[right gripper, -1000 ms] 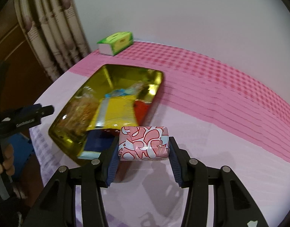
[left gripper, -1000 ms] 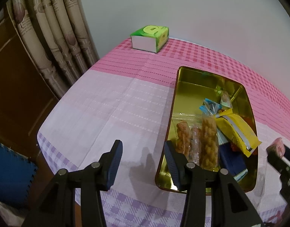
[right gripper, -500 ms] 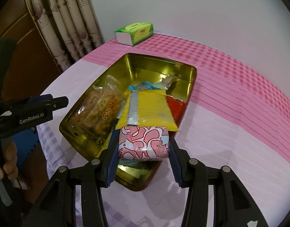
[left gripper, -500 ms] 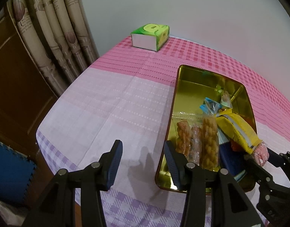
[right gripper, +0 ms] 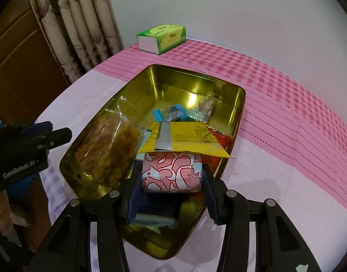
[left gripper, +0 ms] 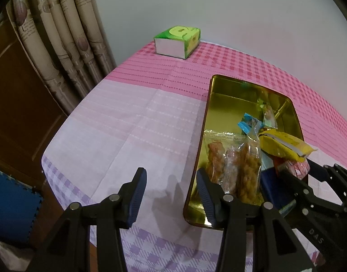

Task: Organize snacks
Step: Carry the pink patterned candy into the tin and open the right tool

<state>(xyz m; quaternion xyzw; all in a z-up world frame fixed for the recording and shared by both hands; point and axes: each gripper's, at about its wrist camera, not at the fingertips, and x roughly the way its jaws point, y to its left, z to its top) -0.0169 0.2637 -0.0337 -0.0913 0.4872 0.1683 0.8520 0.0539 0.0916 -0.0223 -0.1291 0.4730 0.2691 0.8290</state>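
Observation:
A gold metal tin (right gripper: pixel 191 79) (left gripper: pixel 221 86) lies on the pink tablecloth with several snacks in it: clear bags of fried twists (right gripper: pixel 110 149) (left gripper: pixel 245 167), a yellow packet (right gripper: pixel 187 140) (left gripper: pixel 284 145), a red packet (right gripper: pixel 221 136) and small blue-wrapped sweets (right gripper: pixel 168 113). My right gripper (right gripper: pixel 172 176) (left gripper: pixel 297 172) is shut on a pink, white and blue patterned snack pack (right gripper: pixel 172 172) (left gripper: pixel 295 170), held over the tin's near end just below the yellow packet. My left gripper (left gripper: pixel 171 188) (right gripper: pixel 46 138) stands open with nothing between its fingers, above the cloth beside the tin's left rim.
A green tissue box (left gripper: pixel 176 42) (right gripper: pixel 162 37) stands at the table's far edge by the wall. Patterned curtains (left gripper: pixel 60 34) and a brown wooden panel (left gripper: pixel 15 104) flank the left side. A blue foam mat (left gripper: pixel 12 206) lies on the floor below the table's corner.
My right gripper has carried the patterned snack pack leftward from beside the tin to over its near end and slightly lower. The left gripper has stayed put.

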